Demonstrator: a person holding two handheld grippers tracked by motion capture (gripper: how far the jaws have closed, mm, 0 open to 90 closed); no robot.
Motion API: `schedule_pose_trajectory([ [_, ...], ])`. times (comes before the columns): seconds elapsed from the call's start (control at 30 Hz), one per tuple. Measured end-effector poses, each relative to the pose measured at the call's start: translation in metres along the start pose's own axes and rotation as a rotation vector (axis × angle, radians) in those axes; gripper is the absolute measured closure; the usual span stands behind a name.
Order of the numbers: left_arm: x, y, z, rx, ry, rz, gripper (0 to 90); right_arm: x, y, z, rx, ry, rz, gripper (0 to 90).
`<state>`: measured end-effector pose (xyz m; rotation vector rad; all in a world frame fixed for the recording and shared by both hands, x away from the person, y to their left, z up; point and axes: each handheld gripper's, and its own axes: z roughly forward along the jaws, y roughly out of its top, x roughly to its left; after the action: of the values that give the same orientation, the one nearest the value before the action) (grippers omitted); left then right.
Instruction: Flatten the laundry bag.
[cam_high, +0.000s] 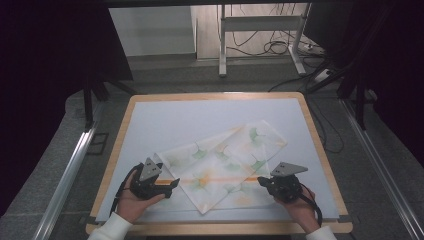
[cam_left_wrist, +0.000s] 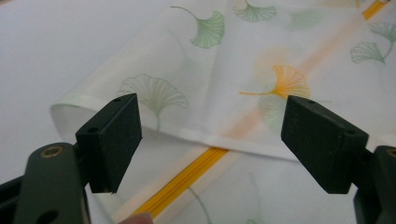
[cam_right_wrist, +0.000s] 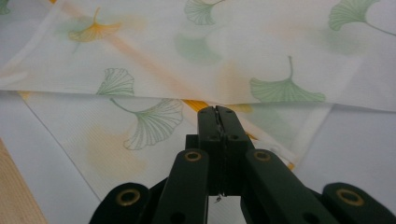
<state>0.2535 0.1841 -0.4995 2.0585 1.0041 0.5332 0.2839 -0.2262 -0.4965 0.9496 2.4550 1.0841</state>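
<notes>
Cloth, thin white fabric printed with green and orange ginkgo leaves (cam_high: 225, 165), lies folded on white tabletop (cam_high: 165, 120). Left claw (cam_left_wrist: 212, 140) spread wide over folded edge, gripping nothing. Right claw (cam_right_wrist: 218, 122) closed; whether it pinches cloth edge unclear.

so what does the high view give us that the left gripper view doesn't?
High view: the whole table, both hands, the right tongs at the cloth's right edge, floor and cables beyond. Left gripper view: the left tongs close up, jaws wide apart with nothing between them, just short of a folded hem, and an orange stripe under the fold. Both: the ginkgo-leaf cloth on the white surface.
</notes>
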Motion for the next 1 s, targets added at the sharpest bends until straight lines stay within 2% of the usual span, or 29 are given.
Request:
schedule_pose_trajectory([
  [0.17, -0.013, 0.005, 0.007, 0.014, -0.021, 0.037, 20.4, 0.004, 0.0, 0.007, 0.025, 0.017, -0.009, 89.1],
  [0.43, -0.026, 0.012, 0.015, 0.029, -0.055, 0.071, 20.4, 0.007, -0.002, 0.013, 0.062, 0.034, -0.016, 89.1],
  [0.73, -0.05, 0.022, 0.027, 0.041, -0.101, 0.113, 20.4, 0.011, -0.003, 0.017, 0.083, 0.042, -0.031, 89.1],
  [0.77, -0.055, 0.024, 0.032, 0.047, -0.112, 0.126, 20.4, 0.012, -0.003, 0.018, 0.09, 0.046, -0.035, 89.1],
  [1.0, -0.07, 0.029, 0.043, 0.067, -0.142, 0.155, 20.2, 0.011, -0.005, 0.02, 0.103, 0.053, -0.027, 89.1],
])
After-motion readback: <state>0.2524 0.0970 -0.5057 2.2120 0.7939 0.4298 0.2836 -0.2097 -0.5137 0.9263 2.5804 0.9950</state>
